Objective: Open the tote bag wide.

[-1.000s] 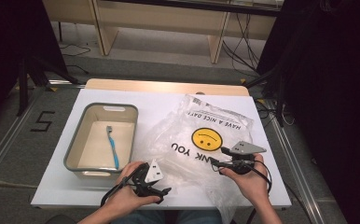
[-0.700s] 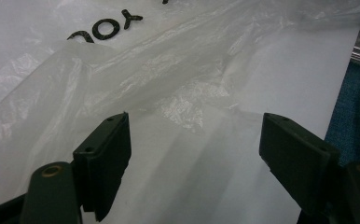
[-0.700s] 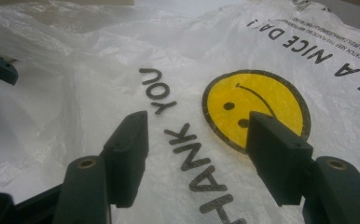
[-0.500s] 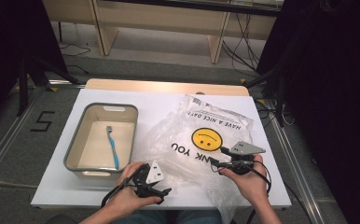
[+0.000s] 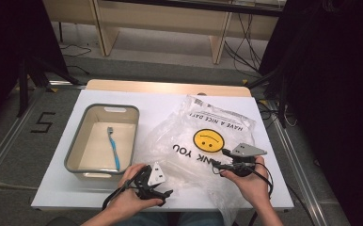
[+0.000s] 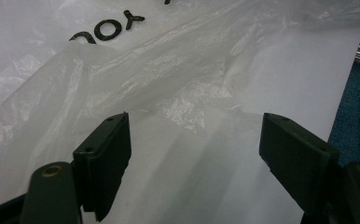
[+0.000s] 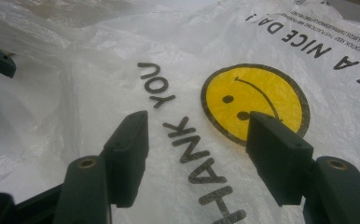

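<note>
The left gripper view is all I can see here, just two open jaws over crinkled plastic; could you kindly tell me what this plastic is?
Observer: It is a clear plastic bag printed with a yellow smiley face, lying flat on the white table.
Operator: Thank you. Where is the other gripper?
Observer: The right gripper sits over the bag's near right part, jaws open, gripping nothing.
Operator: Is anything else on the table?
Observer: Yes, a grey bin left of the bag holds a blue toothbrush.
</note>
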Demonstrator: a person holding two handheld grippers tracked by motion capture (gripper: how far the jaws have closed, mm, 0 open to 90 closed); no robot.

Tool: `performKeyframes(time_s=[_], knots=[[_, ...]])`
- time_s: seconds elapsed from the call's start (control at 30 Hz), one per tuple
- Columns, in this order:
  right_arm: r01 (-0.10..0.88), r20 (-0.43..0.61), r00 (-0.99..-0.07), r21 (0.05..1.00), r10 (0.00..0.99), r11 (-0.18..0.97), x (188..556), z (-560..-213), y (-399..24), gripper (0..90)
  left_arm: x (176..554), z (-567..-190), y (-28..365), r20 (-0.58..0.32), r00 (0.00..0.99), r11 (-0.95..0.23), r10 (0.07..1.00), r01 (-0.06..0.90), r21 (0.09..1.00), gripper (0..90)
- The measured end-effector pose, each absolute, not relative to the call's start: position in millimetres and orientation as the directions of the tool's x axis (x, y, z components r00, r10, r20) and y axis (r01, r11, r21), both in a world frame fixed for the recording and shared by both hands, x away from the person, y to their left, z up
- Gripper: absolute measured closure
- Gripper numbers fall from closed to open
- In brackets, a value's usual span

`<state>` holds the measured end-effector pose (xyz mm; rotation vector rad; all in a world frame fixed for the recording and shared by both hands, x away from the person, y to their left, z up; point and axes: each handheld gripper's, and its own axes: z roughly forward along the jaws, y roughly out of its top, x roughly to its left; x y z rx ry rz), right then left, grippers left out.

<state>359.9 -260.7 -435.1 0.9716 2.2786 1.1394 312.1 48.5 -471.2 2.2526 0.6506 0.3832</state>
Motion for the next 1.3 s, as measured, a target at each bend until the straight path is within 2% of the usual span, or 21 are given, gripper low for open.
performKeyframes(time_s=[0.67, 1.1, 1.17, 1.3], knots=[[0.37, -0.04, -0.758, 0.795, 0.652, 0.48, 356.8, -441.0, -228.3, 39.2, 311.7, -472.3, 47.2, 0.073, 0.829, -0.598, 0.554, 0.335, 0.728, 24.9], [0.368, -0.022, -0.829, 0.731, 0.559, 0.574, 358.4, -450.7, -201.1, 37.7, 312.0, -473.6, 47.0, 0.074, 0.83, -0.602, 0.553, 0.337, 0.724, 24.9], [0.371, -0.021, -0.838, 0.71, 0.545, 0.598, 359.2, -454.0, -196.5, 38.7, 312.0, -473.8, 47.0, 0.074, 0.829, -0.602, 0.554, 0.337, 0.723, 24.9], [0.38, -0.036, -0.844, 0.664, 0.535, 0.644, 361.6, -460.0, -188.9, 47.4, 312.0, -474.0, 46.6, 0.073, 0.83, -0.601, 0.553, 0.337, 0.725, 25.0]])
